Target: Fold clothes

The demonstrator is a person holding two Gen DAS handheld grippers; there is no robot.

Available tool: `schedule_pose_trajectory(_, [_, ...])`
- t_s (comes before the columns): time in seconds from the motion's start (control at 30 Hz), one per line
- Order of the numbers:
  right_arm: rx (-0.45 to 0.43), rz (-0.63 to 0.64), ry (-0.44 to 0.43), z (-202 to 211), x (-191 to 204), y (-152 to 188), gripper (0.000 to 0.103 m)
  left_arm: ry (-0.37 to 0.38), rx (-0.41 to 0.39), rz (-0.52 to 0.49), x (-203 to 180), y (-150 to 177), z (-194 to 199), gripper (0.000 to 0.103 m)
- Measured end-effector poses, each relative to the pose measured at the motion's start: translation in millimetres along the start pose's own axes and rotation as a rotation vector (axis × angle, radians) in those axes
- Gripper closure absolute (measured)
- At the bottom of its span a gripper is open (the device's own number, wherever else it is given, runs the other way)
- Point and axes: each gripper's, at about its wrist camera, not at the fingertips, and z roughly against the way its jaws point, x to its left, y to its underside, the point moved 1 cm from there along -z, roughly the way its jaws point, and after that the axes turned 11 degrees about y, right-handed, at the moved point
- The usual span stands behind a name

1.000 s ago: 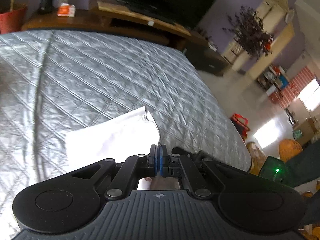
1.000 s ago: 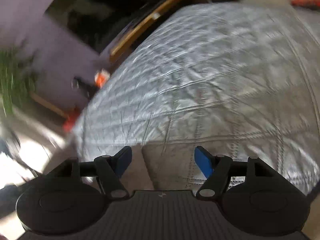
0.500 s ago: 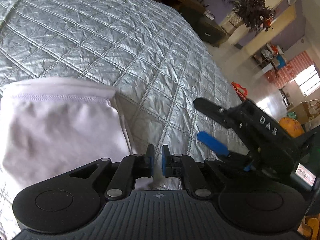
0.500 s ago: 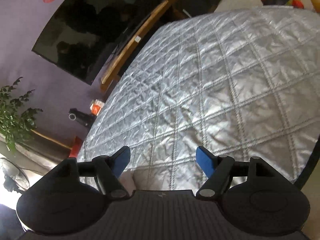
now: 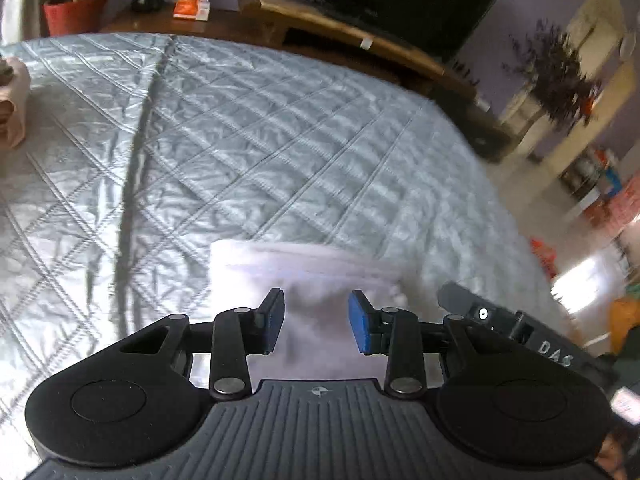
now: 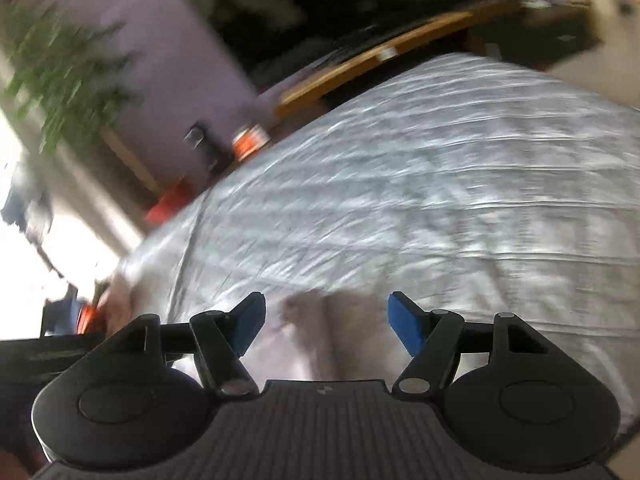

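A folded white garment (image 5: 304, 280) lies on the silver quilted bed cover (image 5: 280, 140), just ahead of my left gripper (image 5: 316, 326), which is open and empty above its near edge. The right gripper's black body (image 5: 520, 332) shows at the lower right of the left wrist view, beside the garment. In the blurred right wrist view my right gripper (image 6: 326, 326) is open and empty, with a pale patch of cloth (image 6: 304, 340) under and between the fingers on the bed cover (image 6: 440, 180).
A pinkish pile of clothes (image 5: 12, 100) sits at the bed's far left edge. Beyond the bed stand a wooden TV bench (image 5: 340, 28) with a dark TV, a red pot (image 5: 74, 12) and a plant (image 5: 556, 80). The floor drops off at the right.
My left gripper has opened and let go of the white garment, which now lies folded on the bed. The left gripper has pulled back and tilted up. The right gripper stays open and is swinging fast.
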Motion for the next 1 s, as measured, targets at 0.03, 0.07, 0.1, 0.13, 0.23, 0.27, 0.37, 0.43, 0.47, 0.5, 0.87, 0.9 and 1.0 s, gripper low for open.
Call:
schedule_pose_trajectory(0.03, [0.018,0.031,-0.006,-4.2,7.2,1.3,0.03,-0.017,0.015,-0.018,0.8,2.7,-4.5,0.061])
schedule_pose_trajectory(0.07, [0.038,0.066,-0.005,-9.3,14.5,2.6,0.029,-0.031,0.028,-0.035,0.6,6.3,-9.8,0.061])
schedule_pose_trajectory(0.1, [0.049,0.091,0.007,-10.5,17.9,4.1,0.028,-0.04,0.037,-0.05,0.4,9.5,-15.0,0.061])
schedule_pose_trajectory(0.13, [0.053,0.107,0.028,-8.9,18.4,5.6,0.025,-0.047,0.044,-0.061,0.9,12.6,-17.8,0.061])
schedule_pose_trajectory(0.23, [0.075,0.096,0.046,-7.4,13.7,7.6,0.019,-0.045,0.031,-0.073,1.3,16.4,-19.4,0.059])
schedule_pose_trajectory(0.27, [0.083,0.075,0.04,-6.3,10.0,7.5,0.019,-0.032,0.017,-0.064,1.6,15.6,-17.0,0.059])
schedule_pose_trajectory(0.37, [0.028,0.018,-0.009,1.5,3.1,1.4,0.018,0.035,-0.058,-0.02,3.9,10.5,4.5,0.059])
schedule_pose_trajectory(0.43, [-0.034,-0.023,-0.076,8.6,1.6,-4.2,0.018,0.073,-0.05,-0.006,8.2,12.0,12.3,0.059])
schedule_pose_trajectory(0.47, [-0.039,-0.051,-0.129,10.8,1.6,-4.4,0.018,0.092,-0.034,0.002,10.8,13.3,14.7,0.058])
schedule_pose_trajectory(0.5, [-0.034,-0.066,-0.168,10.6,2.7,-4.1,0.017,0.11,-0.012,0.006,12.6,16.7,15.2,0.058])
schedule_pose_trajectory(0.87, [0.183,-0.303,-0.22,-31.7,-3.6,8.0,0.015,0.101,0.162,-0.202,-3.8,52.8,5.5,0.051])
schedule_pose_trajectory(0.9, [0.17,-0.307,-0.214,-29.2,-4.6,7.3,0.014,0.113,0.154,-0.184,-2.1,51.5,8.4,0.051])
schedule_pose_trajectory(1.0, [0.094,-0.33,-0.241,-14.9,-8.6,1.0,0.014,0.153,0.123,-0.152,0.1,48.4,18.0,0.052])
